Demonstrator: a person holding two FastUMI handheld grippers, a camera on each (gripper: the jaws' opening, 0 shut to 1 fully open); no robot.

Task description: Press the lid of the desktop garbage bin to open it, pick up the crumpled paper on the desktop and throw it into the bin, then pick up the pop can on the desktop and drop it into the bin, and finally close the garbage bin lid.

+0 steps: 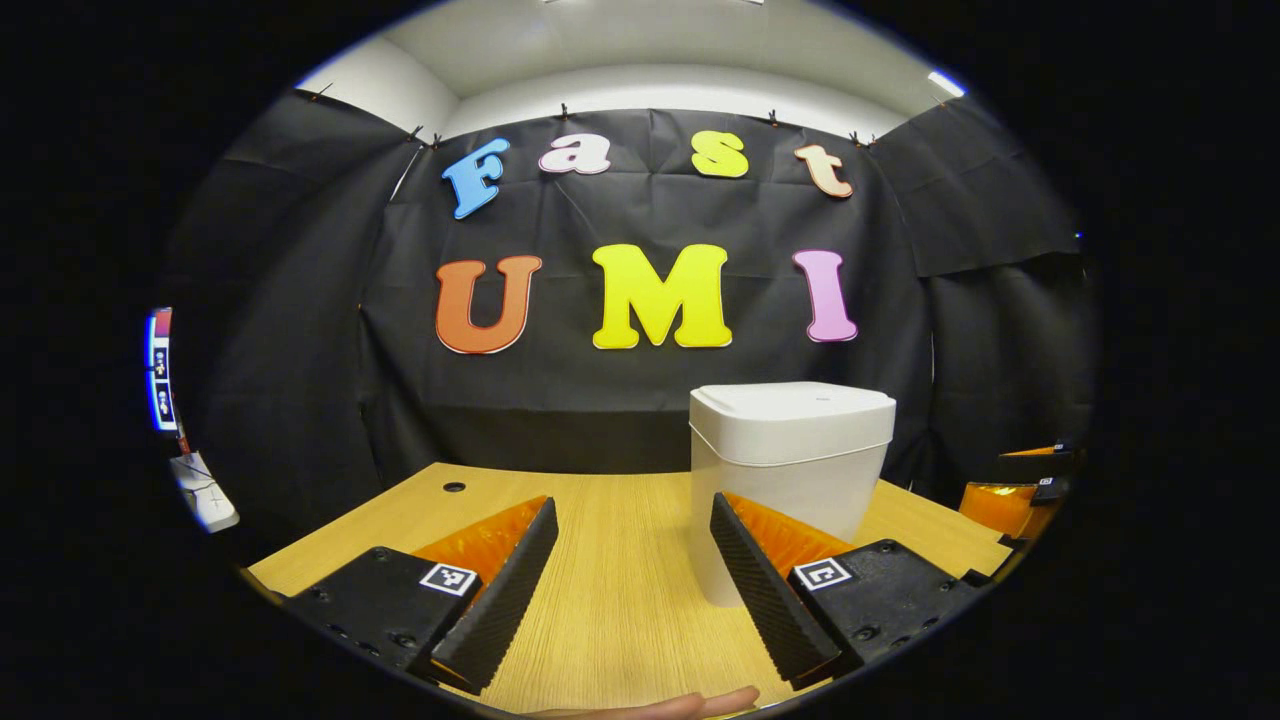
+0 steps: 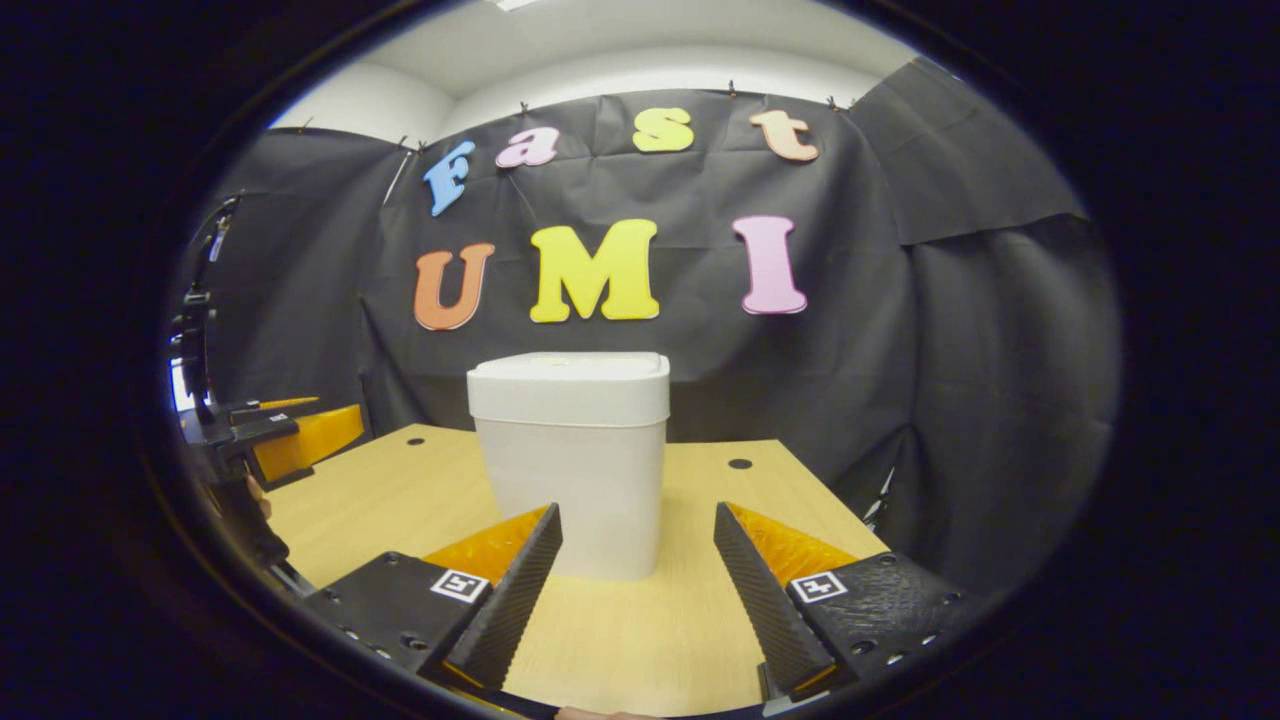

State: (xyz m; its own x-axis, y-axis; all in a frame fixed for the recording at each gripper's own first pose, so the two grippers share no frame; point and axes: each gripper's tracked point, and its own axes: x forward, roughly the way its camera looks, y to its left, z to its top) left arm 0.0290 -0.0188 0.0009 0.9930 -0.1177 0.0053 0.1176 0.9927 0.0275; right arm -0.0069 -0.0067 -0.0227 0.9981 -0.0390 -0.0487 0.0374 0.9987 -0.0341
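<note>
A light wooden desk (image 1: 620,590) with round cable holes (image 2: 740,463) is enclosed by black cloth (image 2: 900,330) clipped along its top edge. Above the cloth, a white wall and ceiling (image 1: 640,60) are seen, lit by a ceiling lamp (image 1: 945,83).

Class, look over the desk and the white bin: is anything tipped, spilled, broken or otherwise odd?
Nothing stands out. The white plastic lidded bin stands upright on the light wooden desk with its lid down and level. Both tongs, left and right, are open, holding nothing.
</note>
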